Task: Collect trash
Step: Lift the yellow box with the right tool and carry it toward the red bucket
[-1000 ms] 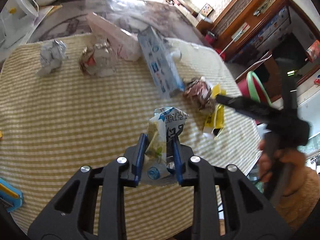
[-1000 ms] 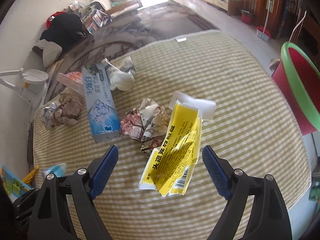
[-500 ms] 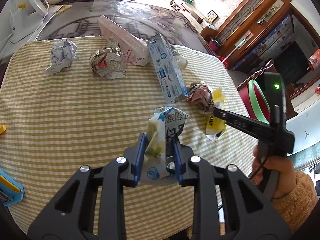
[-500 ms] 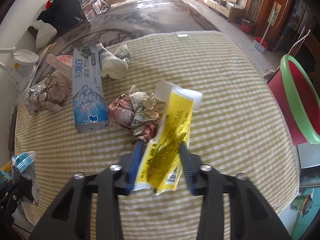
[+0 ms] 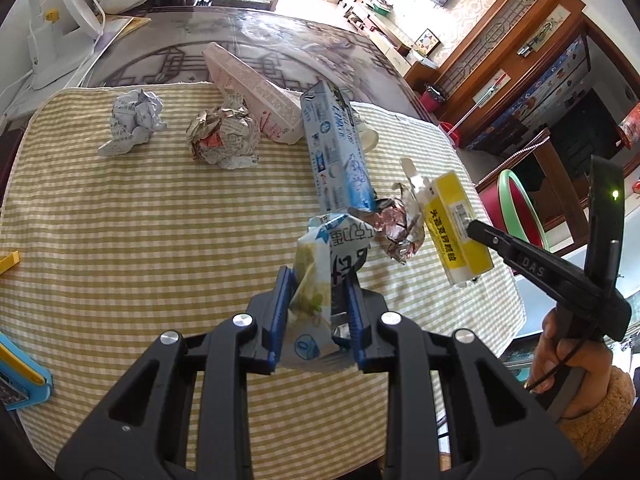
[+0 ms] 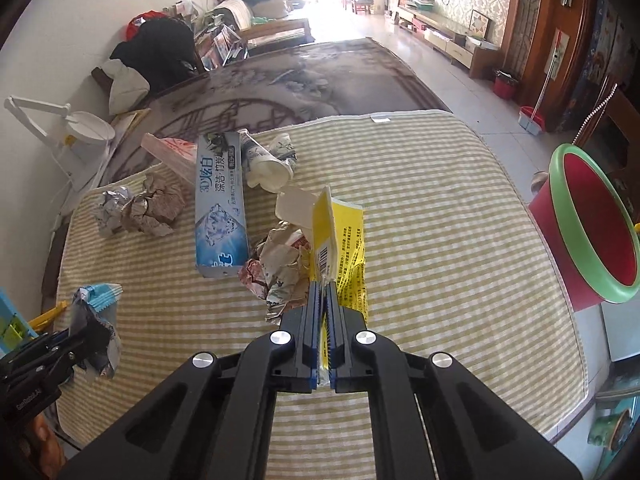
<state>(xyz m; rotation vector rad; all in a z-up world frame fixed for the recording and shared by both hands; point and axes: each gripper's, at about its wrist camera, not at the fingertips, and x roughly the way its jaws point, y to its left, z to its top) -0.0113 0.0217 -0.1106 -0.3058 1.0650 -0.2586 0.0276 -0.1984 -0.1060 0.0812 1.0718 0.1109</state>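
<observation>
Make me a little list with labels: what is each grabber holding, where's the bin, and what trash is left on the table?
left gripper: shut on crumpled blue-and-white snack wrapper
right gripper: shut on flattened yellow box
bin: red bucket with green rim, beside the table's right edge
trash left: long blue toothpaste box, pink box, white paper cup, crumpled paper balls

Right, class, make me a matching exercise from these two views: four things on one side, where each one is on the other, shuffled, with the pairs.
Things:
1. yellow box
2. blue-white wrapper
3. red bucket
4. toothpaste box

Places:
A. lying on the striped cloth
B. in the left gripper
C. beyond the table's edge
D. in the right gripper

Pairs: 1-D, 2-B, 3-C, 4-A
</observation>
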